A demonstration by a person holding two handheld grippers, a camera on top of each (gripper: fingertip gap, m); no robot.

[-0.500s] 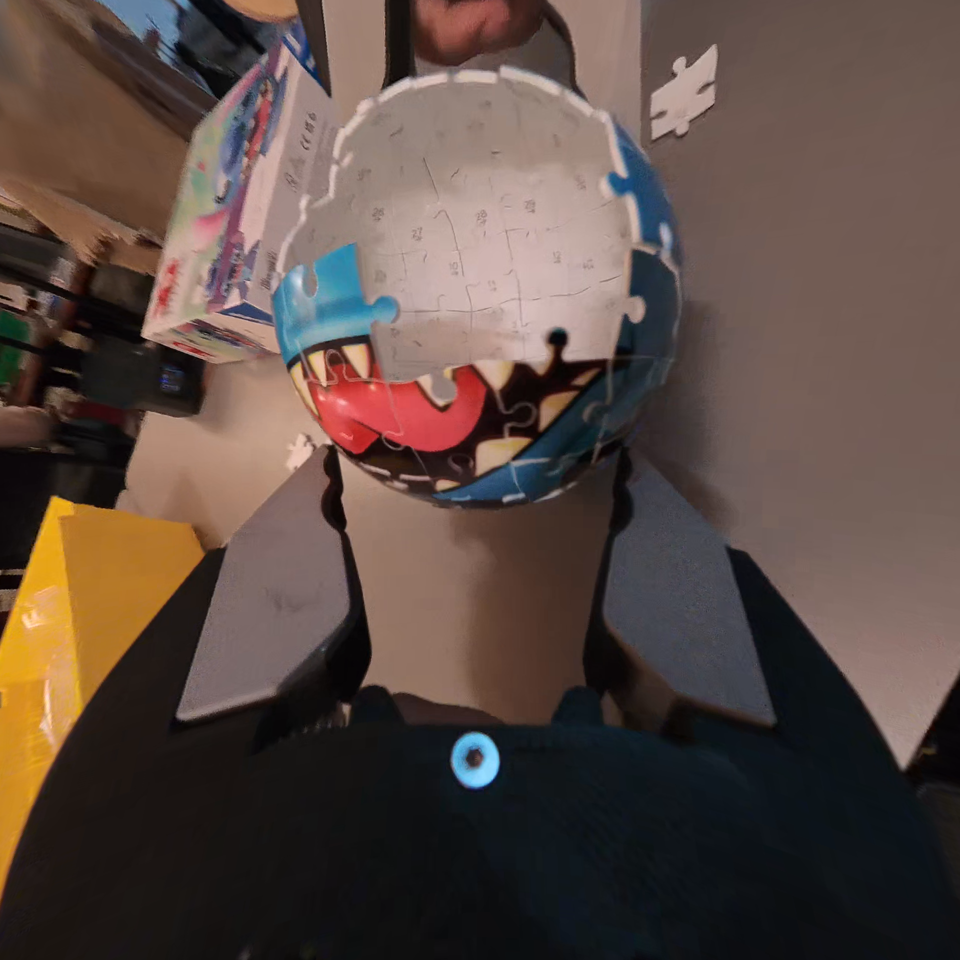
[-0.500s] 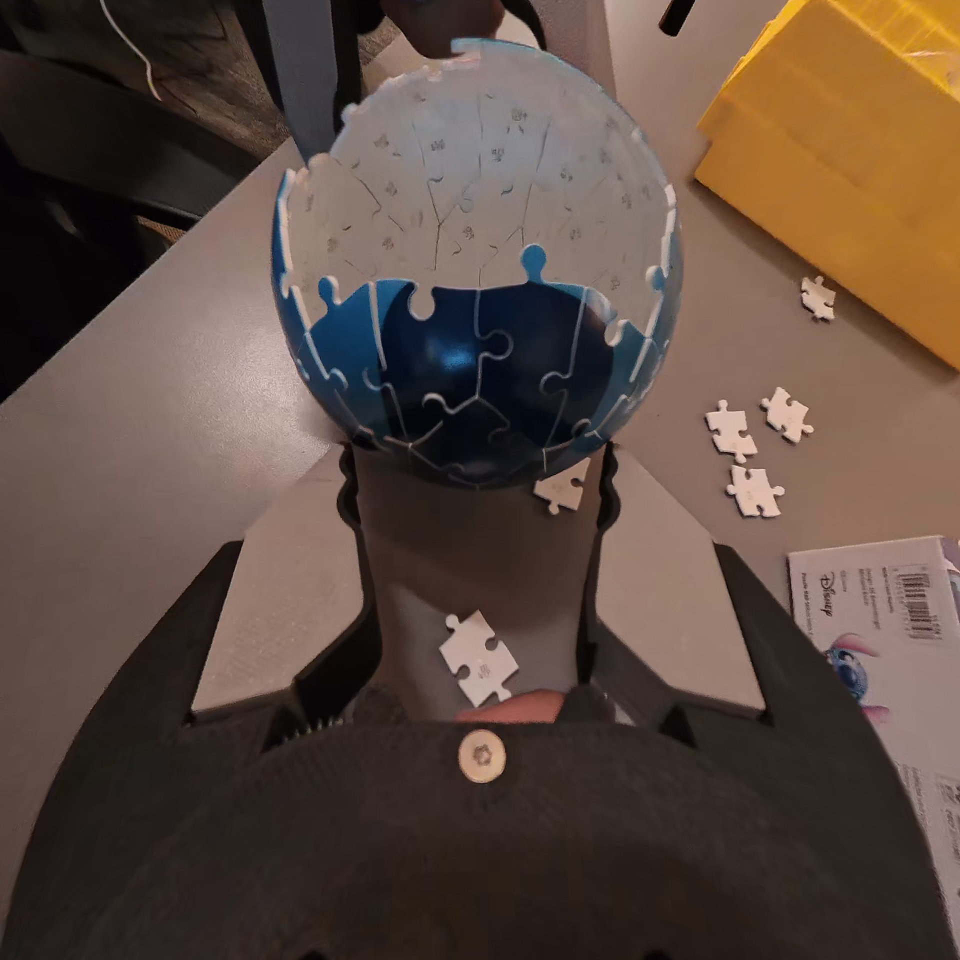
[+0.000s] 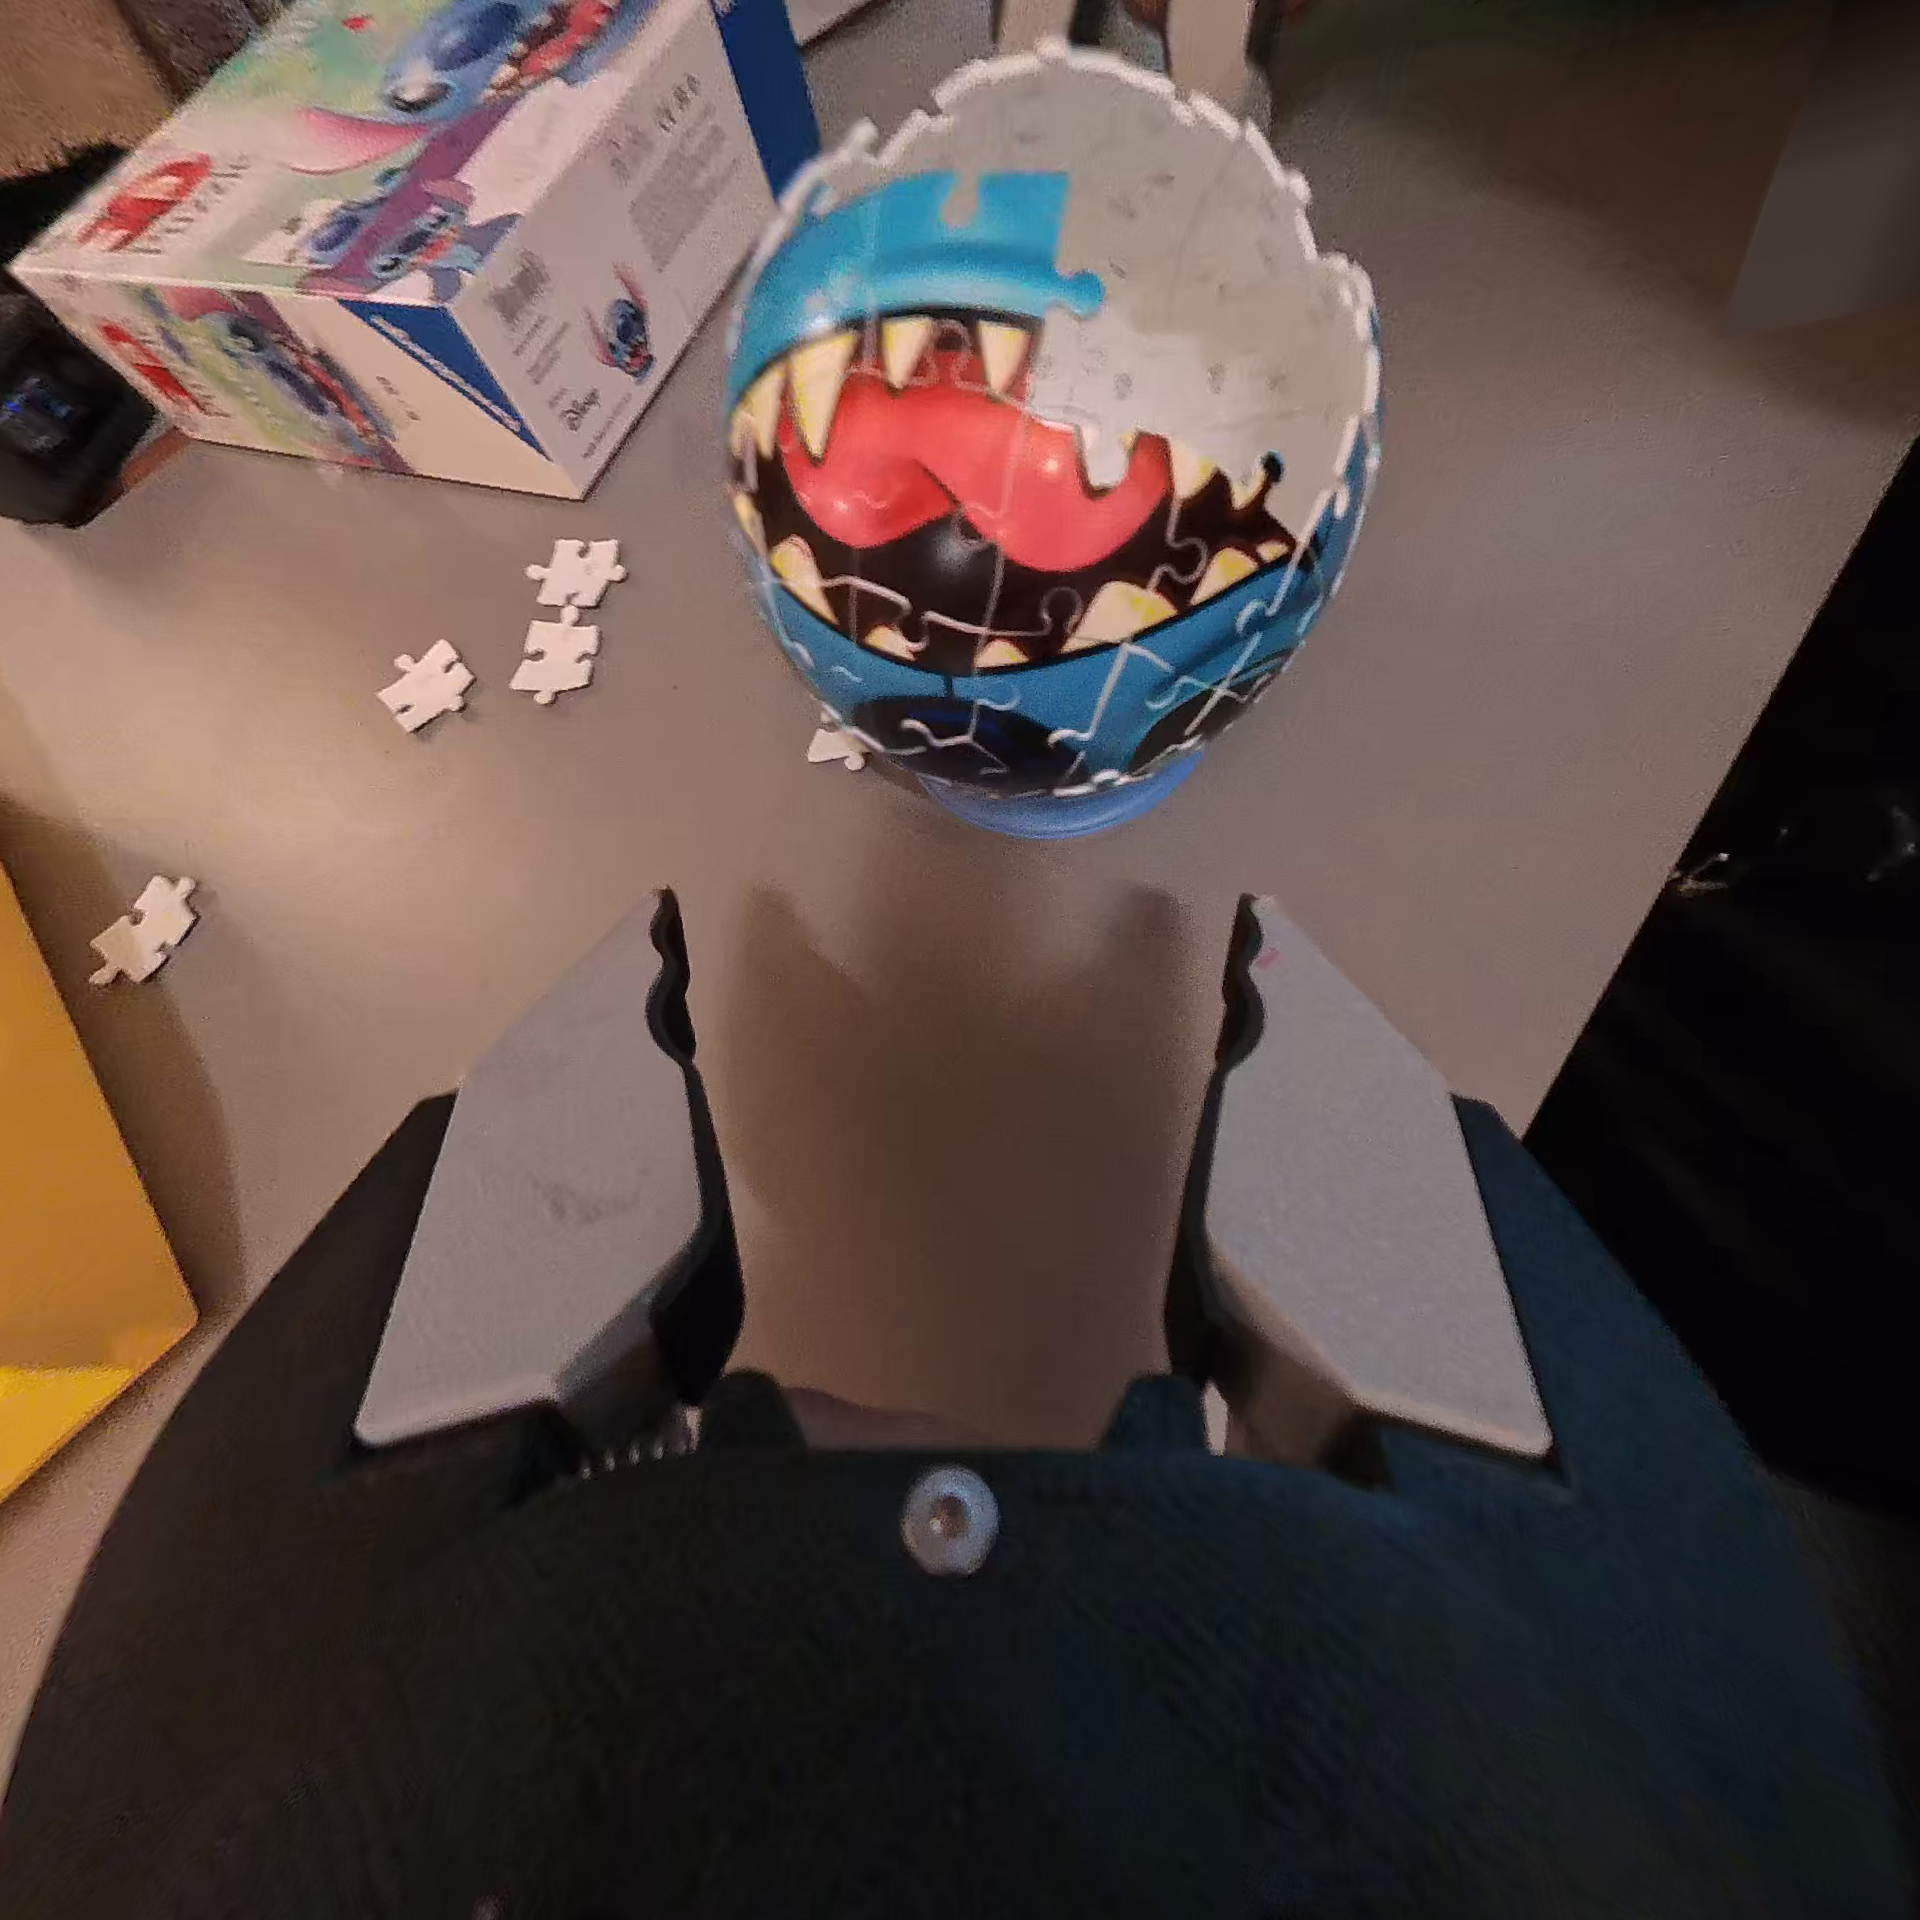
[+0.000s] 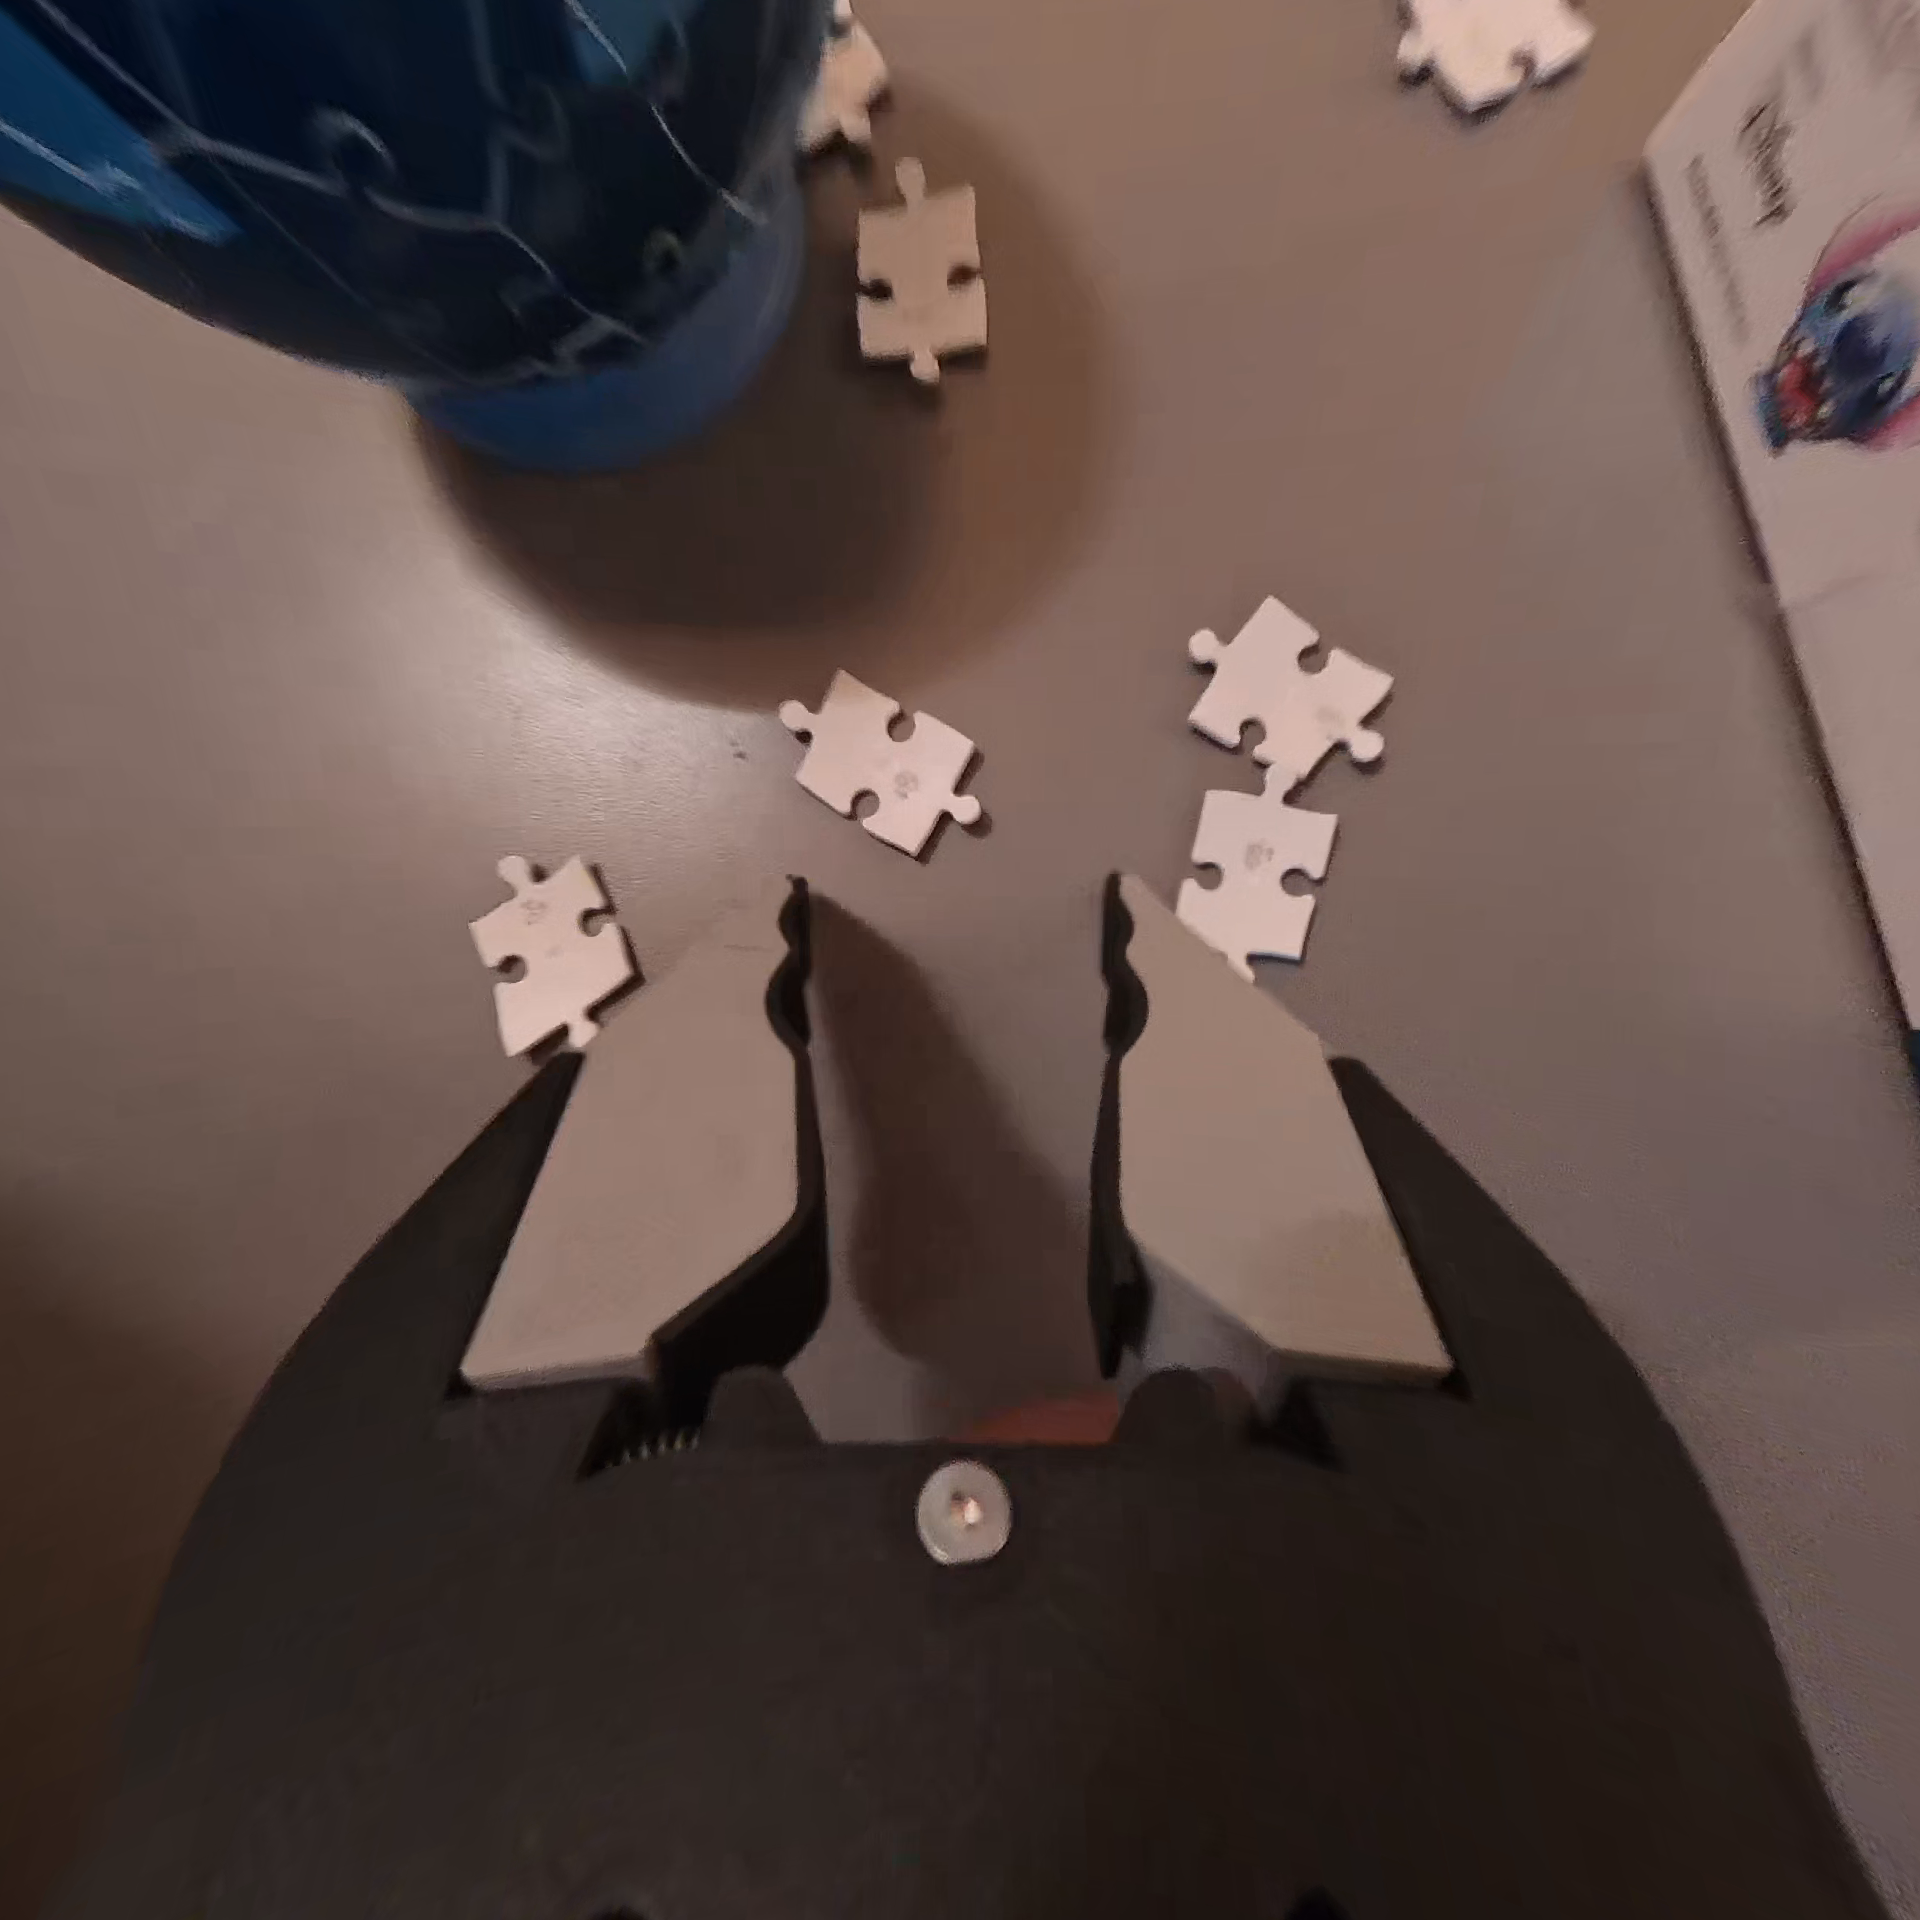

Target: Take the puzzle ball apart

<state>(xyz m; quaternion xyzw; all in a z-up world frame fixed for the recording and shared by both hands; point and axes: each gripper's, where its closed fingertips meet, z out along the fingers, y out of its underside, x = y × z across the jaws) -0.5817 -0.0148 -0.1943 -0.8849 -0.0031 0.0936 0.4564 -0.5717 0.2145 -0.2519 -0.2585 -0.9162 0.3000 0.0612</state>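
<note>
Left wrist view: the half-dismantled puzzle ball (image 3: 1049, 499), an open hollow shell, stands on its blue base (image 3: 1060, 805) at twelve o'clock from the left gripper (image 3: 956, 925), jaws apart and empty. At ten o'clock sits the puzzle box (image 3: 416, 260). Right gripper (image 4: 956, 894), also spread and empty, hovers among loose white pieces (image 4: 883, 764) on the grey table (image 4: 312, 675).

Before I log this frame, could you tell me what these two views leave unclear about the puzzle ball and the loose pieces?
- Blue puzzle ball: its far outer side is hidden in the left wrist view; the right wrist view crops it at the top edge and blurs it.
- White loose puzzle pieces: printed faces lie downward, unseen.
- Left view: one piece partly hidden behind the ball.
</note>
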